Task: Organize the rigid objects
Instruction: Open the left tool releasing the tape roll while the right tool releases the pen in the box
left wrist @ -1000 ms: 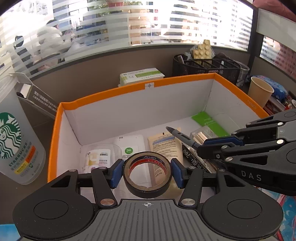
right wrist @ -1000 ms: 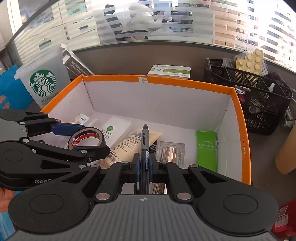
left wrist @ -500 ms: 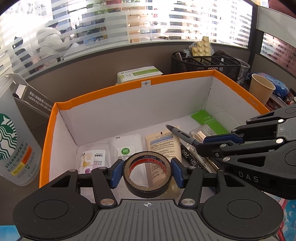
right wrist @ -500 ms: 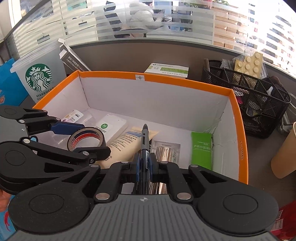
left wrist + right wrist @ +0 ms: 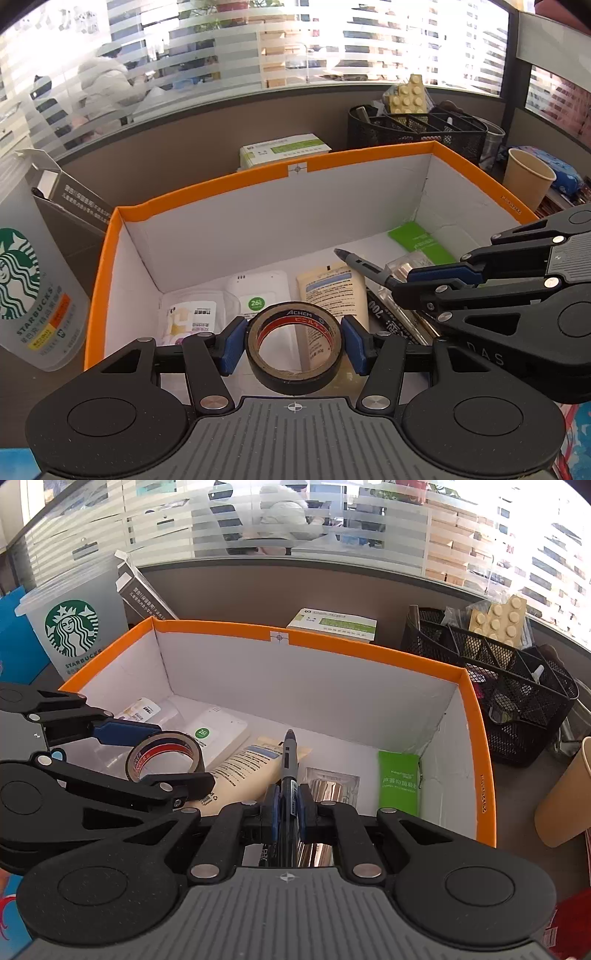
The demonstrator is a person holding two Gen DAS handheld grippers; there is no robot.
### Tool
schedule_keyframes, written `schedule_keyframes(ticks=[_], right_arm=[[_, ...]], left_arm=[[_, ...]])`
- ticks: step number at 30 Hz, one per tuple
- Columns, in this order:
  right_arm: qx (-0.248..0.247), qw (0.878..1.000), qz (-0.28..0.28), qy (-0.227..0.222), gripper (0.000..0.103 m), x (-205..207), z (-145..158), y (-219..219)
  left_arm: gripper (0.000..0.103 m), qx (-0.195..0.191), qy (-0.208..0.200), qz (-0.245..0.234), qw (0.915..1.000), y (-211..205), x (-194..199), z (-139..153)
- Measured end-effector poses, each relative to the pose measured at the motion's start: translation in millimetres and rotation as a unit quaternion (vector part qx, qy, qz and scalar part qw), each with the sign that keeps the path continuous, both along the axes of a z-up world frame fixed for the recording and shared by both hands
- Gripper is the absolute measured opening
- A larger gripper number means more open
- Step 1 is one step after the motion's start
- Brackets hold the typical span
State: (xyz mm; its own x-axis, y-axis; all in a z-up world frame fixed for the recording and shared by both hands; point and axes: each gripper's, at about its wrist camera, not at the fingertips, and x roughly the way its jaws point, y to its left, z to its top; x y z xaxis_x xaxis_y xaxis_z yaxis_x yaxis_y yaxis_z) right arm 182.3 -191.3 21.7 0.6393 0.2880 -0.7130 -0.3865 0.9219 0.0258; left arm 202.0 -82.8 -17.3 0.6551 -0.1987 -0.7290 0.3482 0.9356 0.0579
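My left tongs [image 5: 294, 345] clamp a roll of black tape [image 5: 294, 349] by its outer rim, blue pads pressing both sides; it sits low centre in the left wrist view, held above the orange-rimmed box [image 5: 207, 192]. In the right wrist view the same roll [image 5: 164, 755] shows at centre left.

My right tongs [image 5: 287, 812] are nearly closed on a dark pen [image 5: 289, 760], tip pointing up-frame toward the far wall of the box. In the left view the pen [image 5: 360, 264] pokes out from those tongs at centre right, angled up-left over the box floor.

The box fills the middle of both frames, white inside. On its floor: a cream tube [image 5: 243, 768] lying diagonally, centre; a white flat device with a green dot [image 5: 216, 733] to its left; a clear packet with a label [image 5: 142, 709] far left; a shiny foil pack in clear wrap [image 5: 332, 784] right of the pen; a green sachet [image 5: 399, 781] by the right wall.

Outside the box on the desk: Starbucks cup [image 5: 72, 627] upper left, black mesh organizer [image 5: 517, 701] upper right, paper cup [image 5: 565, 797] right edge, green-white carton [image 5: 332, 622] behind the far rim.
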Motion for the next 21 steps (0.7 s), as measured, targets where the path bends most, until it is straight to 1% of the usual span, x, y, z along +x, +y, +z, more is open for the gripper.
schedule_keyframes(ticks=[2, 4, 5, 7, 10, 14, 16, 18, 21], right_arm=[[-0.001, 1.000, 0.000, -0.001, 0.010, 0.3, -0.3, 0.1], [0.001, 1.000, -0.003, 0.000, 0.010, 0.3, -0.2, -1.0], [0.002, 1.000, -0.004, 0.001, 0.012, 0.5, 0.0, -1.9], [0.004, 1.000, -0.009, -0.001, 0.015, 0.1, 1.4, -4.3], [0.002, 1.000, -0.015, -0.009, 0.021, -2.2, 5.9, -6.9], [-0.001, 0.999, -0.024, -0.023, 0.035, -6.0, 16.0, -11.1], [0.000, 0.999, -0.029, -0.031, 0.041, -9.1, 22.7, -13.9], [0.001, 0.999, -0.032, -0.040, 0.048, -13.2, 29.7, -16.4], [0.003, 0.998, -0.034, -0.052, 0.055, -22.2, 40.0, -19.5]], left_arm=[[0.056, 0.000, 0.001, 0.003, 1.0000, 0.1, 0.1, -0.1], [0.062, 0.003, -0.002, 0.008, 1.0000, 0.3, -0.2, 0.5], [0.064, 0.004, -0.003, 0.010, 0.9999, 0.6, -0.2, 0.8], [0.071, 0.003, -0.004, 0.012, 0.9999, 2.0, -0.4, 2.0], [0.077, 0.005, -0.010, 0.017, 0.9998, 3.7, -2.5, 6.3], [0.083, 0.002, -0.022, 0.023, 0.9995, 7.2, -7.6, 18.2], [0.089, 0.002, -0.029, 0.028, 0.9992, 9.5, -10.9, 25.2], [0.092, -0.002, -0.036, 0.029, 0.9989, 12.4, -15.3, 32.1], [0.096, -0.006, -0.048, 0.028, 0.9984, 15.1, -24.9, 42.0]])
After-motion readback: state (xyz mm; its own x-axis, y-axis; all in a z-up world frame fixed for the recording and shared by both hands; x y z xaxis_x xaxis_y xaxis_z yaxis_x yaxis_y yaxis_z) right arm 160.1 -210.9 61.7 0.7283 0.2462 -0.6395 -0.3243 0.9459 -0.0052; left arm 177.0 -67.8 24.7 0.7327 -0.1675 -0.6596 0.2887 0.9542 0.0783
